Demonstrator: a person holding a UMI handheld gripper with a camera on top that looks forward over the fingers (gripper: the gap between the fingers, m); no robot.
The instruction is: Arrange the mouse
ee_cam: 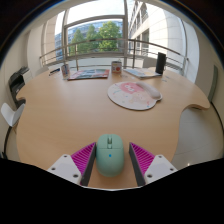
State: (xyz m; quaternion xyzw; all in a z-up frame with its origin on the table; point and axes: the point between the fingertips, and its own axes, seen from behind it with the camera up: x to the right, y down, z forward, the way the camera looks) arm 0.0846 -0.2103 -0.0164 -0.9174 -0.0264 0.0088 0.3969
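Looking along the gripper [110, 160], we see the pale green mouse [110, 155] between its fingers, long axis pointing straight ahead; whether the pads [82, 159] press it or stand just clear, we cannot tell. The round mouse pad [133, 95] lies beyond, ahead and slightly right, across bare wooden table [60, 115] offering open room.
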